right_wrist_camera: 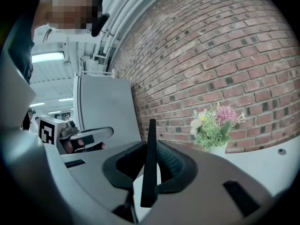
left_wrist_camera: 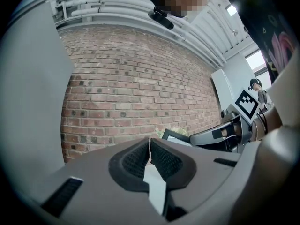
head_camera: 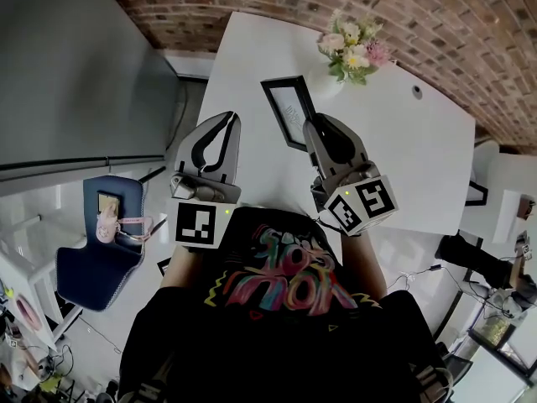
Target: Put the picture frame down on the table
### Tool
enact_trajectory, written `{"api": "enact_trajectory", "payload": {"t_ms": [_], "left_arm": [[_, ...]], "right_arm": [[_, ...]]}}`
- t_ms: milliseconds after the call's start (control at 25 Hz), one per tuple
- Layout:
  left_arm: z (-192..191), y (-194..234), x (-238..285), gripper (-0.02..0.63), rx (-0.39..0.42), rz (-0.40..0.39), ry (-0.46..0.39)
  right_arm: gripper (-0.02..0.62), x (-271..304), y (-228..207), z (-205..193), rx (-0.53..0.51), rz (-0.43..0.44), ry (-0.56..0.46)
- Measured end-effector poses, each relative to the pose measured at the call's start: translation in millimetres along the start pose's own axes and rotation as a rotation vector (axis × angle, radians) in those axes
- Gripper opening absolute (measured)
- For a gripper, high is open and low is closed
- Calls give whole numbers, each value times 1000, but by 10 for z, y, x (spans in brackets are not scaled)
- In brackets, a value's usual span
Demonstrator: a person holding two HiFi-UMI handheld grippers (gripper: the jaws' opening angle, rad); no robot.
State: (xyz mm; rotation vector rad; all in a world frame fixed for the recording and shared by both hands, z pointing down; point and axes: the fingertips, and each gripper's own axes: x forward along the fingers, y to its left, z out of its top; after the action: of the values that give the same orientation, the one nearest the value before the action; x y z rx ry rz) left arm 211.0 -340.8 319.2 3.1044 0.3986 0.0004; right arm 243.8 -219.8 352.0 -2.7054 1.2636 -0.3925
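Right gripper (head_camera: 313,126) pinching picture frame (head_camera: 289,112) by near right edge. In right gripper view, frame edge (right_wrist_camera: 150,163) stands as thin dark strip between pads. Frame is over white table (head_camera: 419,141), just left of flower vase (head_camera: 351,50); contact with tabletop unclear. Left gripper (head_camera: 229,121) has jaws pressed together, nothing between them, and hovers near table's left edge, beside frame. Brick wall (head_camera: 436,15) behind.

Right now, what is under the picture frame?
The white table lies under the picture frame, held in the right claw. The frame hides the surface directly beneath, so contact cannot be judged.
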Motion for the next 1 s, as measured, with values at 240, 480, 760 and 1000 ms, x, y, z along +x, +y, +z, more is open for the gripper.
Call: {"api": "enact_trajectory", "payload": {"t_ms": [240, 480, 760, 1000], "left_arm": [[-120, -92, 62, 29, -13, -26, 19], [-269, -184, 107, 29, -30, -48, 45], [-474, -325, 117, 29, -54, -75, 76], [-585, -360, 80, 29, -50, -69, 96]], "right_arm": [[89, 9, -130, -169, 51, 10, 45], [89, 59, -269, -377, 103, 15, 104], [89, 130, -352, -720, 162, 39, 181], [89, 173, -387, -1067, 251, 64, 242]]}}
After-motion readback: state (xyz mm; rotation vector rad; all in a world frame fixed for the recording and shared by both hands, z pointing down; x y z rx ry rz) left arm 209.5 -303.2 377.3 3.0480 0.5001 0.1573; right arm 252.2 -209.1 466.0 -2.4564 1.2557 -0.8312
